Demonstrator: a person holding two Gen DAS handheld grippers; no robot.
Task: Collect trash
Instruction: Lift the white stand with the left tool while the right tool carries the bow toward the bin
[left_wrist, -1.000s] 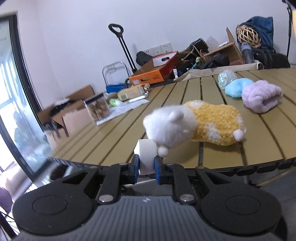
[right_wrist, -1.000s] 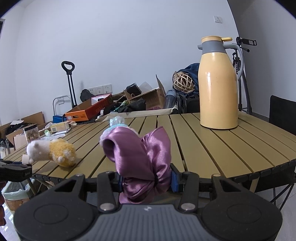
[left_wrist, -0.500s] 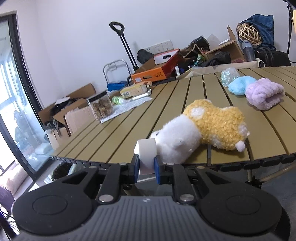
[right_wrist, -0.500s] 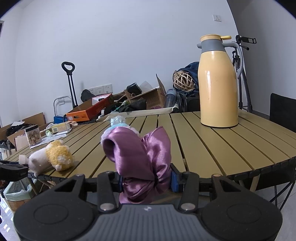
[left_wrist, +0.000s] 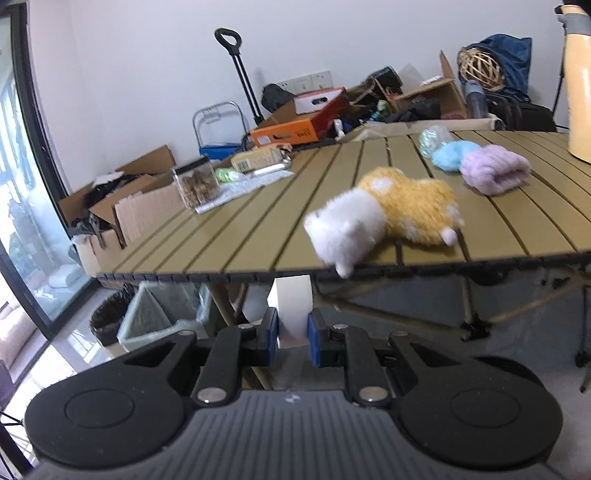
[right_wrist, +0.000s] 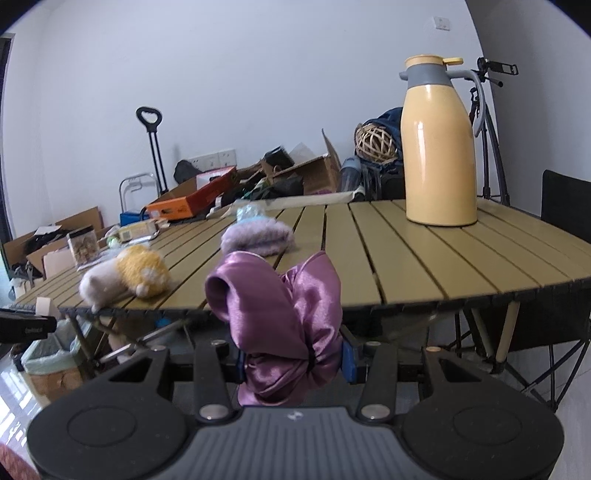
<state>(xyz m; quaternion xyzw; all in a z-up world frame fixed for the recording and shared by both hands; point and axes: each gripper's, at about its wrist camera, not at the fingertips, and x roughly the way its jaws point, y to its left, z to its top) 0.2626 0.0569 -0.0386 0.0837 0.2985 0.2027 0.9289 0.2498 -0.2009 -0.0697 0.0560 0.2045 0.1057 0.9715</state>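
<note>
Left gripper (left_wrist: 291, 328): pinching a small white folded paper scrap (left_wrist: 291, 301) between my blue pads, the scrap standing upright out of the jaws.
Paper scrap, handling: I judge it very light, thin and easy to crush; the low pinch near its bottom edge looks enough.
Right gripper (right_wrist: 293, 360): clamped on a shiny purple satin cloth bundle (right_wrist: 280, 314), which bulges up above the jaws.
Cloth bundle, handling: soft, light, likely slippery; I judge a grip at the gathered middle safest.
Place of both: off the near edge of the slatted tan surface (left_wrist: 517, 225), below its rim.
Bins: a pale green lined bin (left_wrist: 155, 314) and a dark mesh basket (left_wrist: 107, 314) stand on the floor, left and beyond my left gripper.
Further out: a white-and-yellow plush toy (left_wrist: 384, 218) lies at the surface's near edge.
</note>
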